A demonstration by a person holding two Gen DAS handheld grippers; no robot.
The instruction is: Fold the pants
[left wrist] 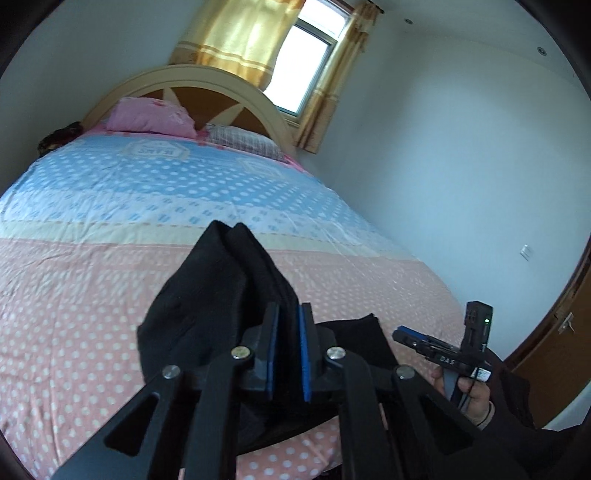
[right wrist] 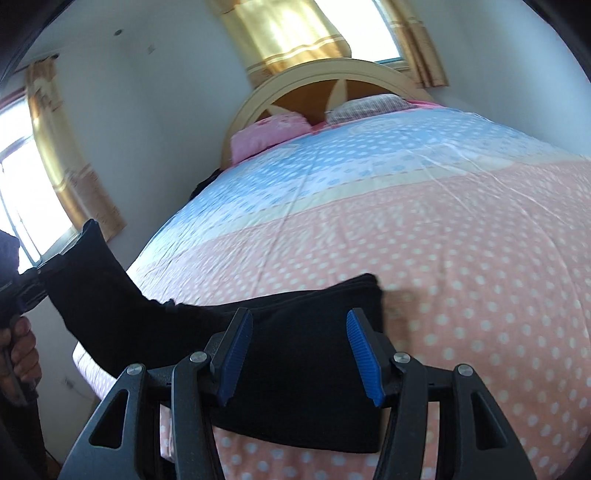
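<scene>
Your left gripper (left wrist: 287,350) is clamped on the black pants (left wrist: 221,295): the two blue pads (left wrist: 305,350) stand close together with a fold of the dark cloth pinched between them, and the fabric rises in a bunched peak past the fingertips. From the right wrist view you see that same end of the pants (right wrist: 295,350) lifted off the bed at the left edge, stretched up toward your left gripper (right wrist: 22,291) and the hand (right wrist: 22,354) that holds it.

Your right gripper (right wrist: 299,354) stands with its jaws apart. Its blue pads (right wrist: 364,362) sit on either side of the folded part of the pants, which lies flat on the bed beneath them; there is a clear gap between each pad and the cloth, so nothing is gripped there. In the left wrist view your right gripper (left wrist: 439,345) shows at the lower right, held in your right hand (left wrist: 469,398), near the far end of the pants.

The pants lie across the near edge of the bed (left wrist: 92,295), on the pink dotted part of the cover. Further up, the cover turns blue with white dots. A pink pillow (left wrist: 151,116) and a checked pillow (left wrist: 243,142) rest against the arched headboard (left wrist: 221,77). Behind it hang yellow curtains (left wrist: 240,33) beside a bright window (left wrist: 306,70).
</scene>
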